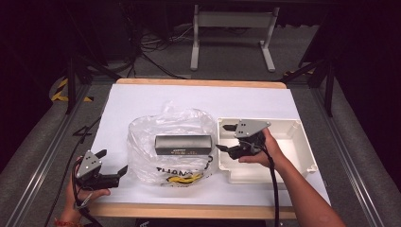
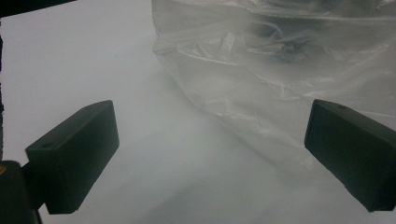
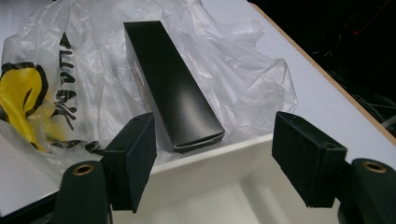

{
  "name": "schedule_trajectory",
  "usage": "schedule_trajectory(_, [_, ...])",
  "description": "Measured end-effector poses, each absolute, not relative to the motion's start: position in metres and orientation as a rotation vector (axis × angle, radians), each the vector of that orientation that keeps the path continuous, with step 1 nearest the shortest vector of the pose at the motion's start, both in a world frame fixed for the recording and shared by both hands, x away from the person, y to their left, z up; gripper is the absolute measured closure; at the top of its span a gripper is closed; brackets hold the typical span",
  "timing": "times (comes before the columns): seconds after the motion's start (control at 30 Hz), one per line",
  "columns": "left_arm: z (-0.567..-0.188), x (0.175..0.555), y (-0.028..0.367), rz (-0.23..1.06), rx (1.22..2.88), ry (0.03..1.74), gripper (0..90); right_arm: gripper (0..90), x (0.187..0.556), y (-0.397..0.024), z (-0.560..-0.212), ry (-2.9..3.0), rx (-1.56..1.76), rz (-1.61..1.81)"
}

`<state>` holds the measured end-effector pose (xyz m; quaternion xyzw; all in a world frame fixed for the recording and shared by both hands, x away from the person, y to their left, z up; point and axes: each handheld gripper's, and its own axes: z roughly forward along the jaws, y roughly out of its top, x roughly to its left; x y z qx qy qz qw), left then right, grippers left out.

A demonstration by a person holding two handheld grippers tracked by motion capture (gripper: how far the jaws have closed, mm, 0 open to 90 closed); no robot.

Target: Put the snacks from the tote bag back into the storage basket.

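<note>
A long black box (image 1: 183,144) (image 3: 175,93) rests on a crumpled clear plastic bag (image 1: 161,137) (image 3: 233,70) with yellow and black print, at the middle of the white table cover. My right gripper (image 1: 222,137) (image 3: 214,140) hangs open over the left end of a white tray (image 1: 302,142) (image 3: 210,163). It points at the box's near end, with nothing between its pads. My left gripper (image 1: 112,161) (image 2: 210,144) stands open near the front left of the table. It faces the bag's (image 2: 280,60) left side and holds nothing.
The white cover (image 1: 142,99) leaves the wooden table edge (image 1: 189,210) bare at front and back. Cables trail from both grippers toward the person. Beyond the table stand a white frame (image 1: 231,33) and loose cables on the grey floor.
</note>
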<state>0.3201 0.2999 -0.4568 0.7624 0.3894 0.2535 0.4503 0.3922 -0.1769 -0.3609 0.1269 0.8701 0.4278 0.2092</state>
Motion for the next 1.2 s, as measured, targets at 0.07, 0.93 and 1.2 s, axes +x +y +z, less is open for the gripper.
schedule_trajectory(0.07, [-0.457, 0.321, 0.299, 0.626, 1.889, 0.959, 3.8, 31.3, 0.394, -0.175, -0.36, 2.433, 0.346, 1.184])
schedule_trajectory(0.93, [-0.455, 0.313, 0.299, 0.631, 1.885, 0.95, 3.8, 34.0, 0.443, -0.107, -0.365, 2.772, 0.086, 0.888])
schedule_trajectory(1.2, [-0.455, 0.31, 0.3, 0.634, 1.883, 0.957, 3.8, 33.0, 0.45, -0.088, -0.372, 2.85, 0.035, 0.753])
